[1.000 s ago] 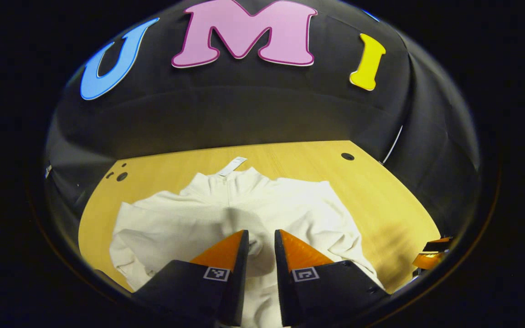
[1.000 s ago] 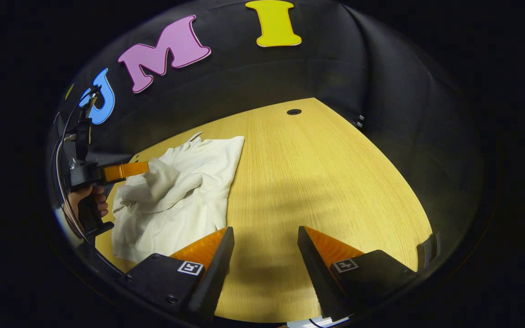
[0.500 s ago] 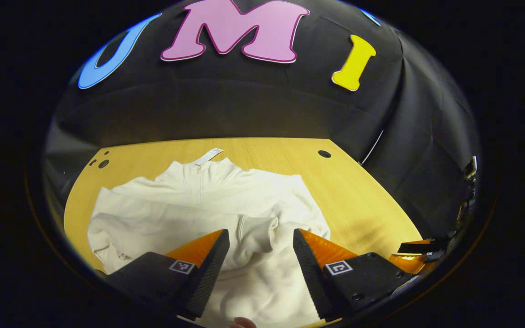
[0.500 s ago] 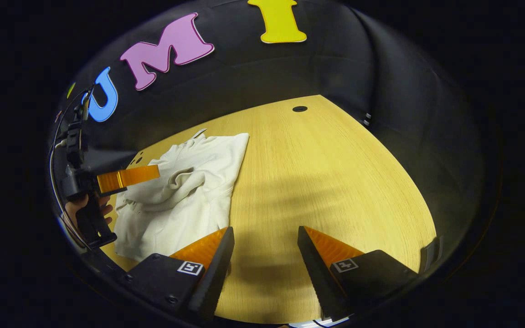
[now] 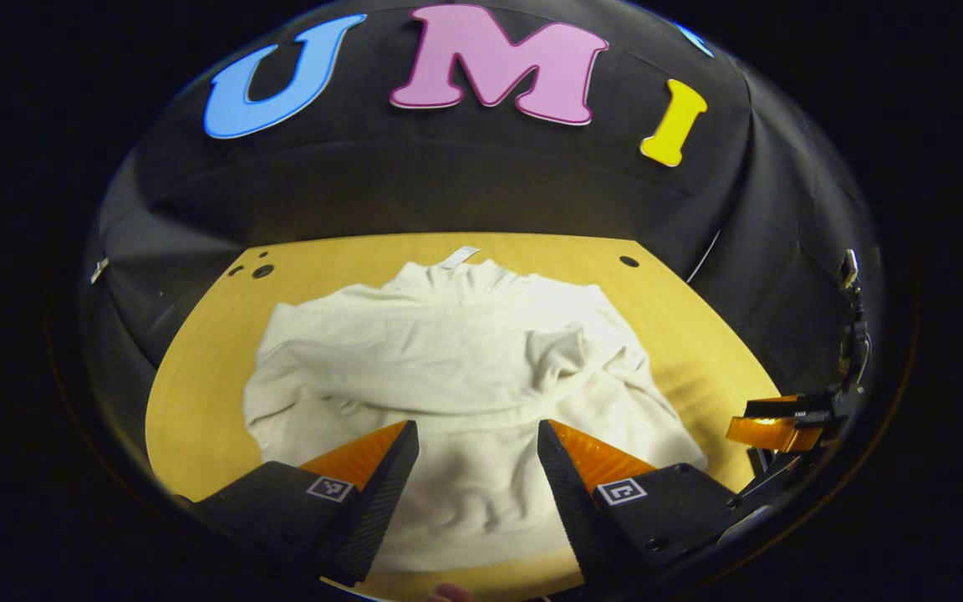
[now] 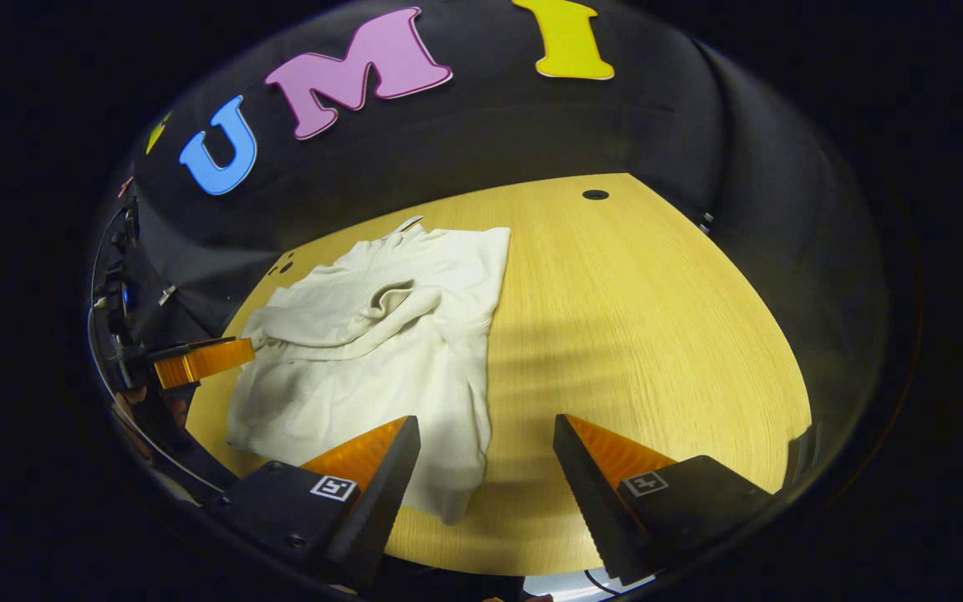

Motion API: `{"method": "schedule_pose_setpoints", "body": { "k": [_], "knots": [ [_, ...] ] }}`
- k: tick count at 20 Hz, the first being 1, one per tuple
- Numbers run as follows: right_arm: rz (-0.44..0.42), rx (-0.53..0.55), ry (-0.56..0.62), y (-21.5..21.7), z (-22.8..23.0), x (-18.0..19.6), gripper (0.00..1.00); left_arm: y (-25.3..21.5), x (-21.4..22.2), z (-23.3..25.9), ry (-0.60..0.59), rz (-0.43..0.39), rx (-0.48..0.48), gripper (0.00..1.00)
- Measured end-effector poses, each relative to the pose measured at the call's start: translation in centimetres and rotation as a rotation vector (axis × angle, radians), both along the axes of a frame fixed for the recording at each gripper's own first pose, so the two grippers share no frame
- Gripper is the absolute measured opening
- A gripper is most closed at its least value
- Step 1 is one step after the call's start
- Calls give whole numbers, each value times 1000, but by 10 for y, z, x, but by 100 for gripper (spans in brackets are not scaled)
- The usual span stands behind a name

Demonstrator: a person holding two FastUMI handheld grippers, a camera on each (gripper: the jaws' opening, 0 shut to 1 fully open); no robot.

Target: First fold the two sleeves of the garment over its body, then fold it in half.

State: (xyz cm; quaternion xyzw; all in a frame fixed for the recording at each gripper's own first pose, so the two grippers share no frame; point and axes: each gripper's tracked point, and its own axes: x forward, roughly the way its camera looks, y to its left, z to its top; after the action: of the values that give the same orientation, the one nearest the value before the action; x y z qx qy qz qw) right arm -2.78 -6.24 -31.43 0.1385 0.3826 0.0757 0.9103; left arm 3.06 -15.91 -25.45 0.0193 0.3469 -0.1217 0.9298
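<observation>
A cream-white garment (image 5: 456,368) lies flat on the wooden table (image 5: 206,368), collar toward the wall. One sleeve (image 5: 561,355) is laid across the body, its cuff near the middle right. In the left gripper view my left gripper (image 5: 475,435) stands open over the garment's lower hem, holding nothing. In the right gripper view the garment (image 6: 381,334) lies at the left, with the folded sleeve (image 6: 389,303) on top. My right gripper (image 6: 486,431) is open above the table, beside the garment's right edge. The left gripper (image 6: 201,361) shows at the far left there.
The right gripper (image 5: 774,426) appears at the right edge of the left gripper view. Bare wooden table (image 6: 640,326) stretches to the right of the garment. Small round holes (image 5: 262,271) mark the table's far corners (image 6: 594,195). Black cloth walls close the booth.
The left gripper opened and let go of the sleeve, which now rests on the body, then drew back toward the hem. The right gripper shifted a little closer to the garment.
</observation>
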Motion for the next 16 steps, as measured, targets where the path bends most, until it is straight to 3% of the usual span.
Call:
{"method": "schedule_pose_setpoints", "body": {
  "k": [7,16],
  "knots": [
    [28,-40,53,28,-14,-13,99,95,-50,-30,83,111,65,90],
    [28,-93,133,35,-44,-18,99,126,-65,-84,209,148,75,90]
  ]
}}
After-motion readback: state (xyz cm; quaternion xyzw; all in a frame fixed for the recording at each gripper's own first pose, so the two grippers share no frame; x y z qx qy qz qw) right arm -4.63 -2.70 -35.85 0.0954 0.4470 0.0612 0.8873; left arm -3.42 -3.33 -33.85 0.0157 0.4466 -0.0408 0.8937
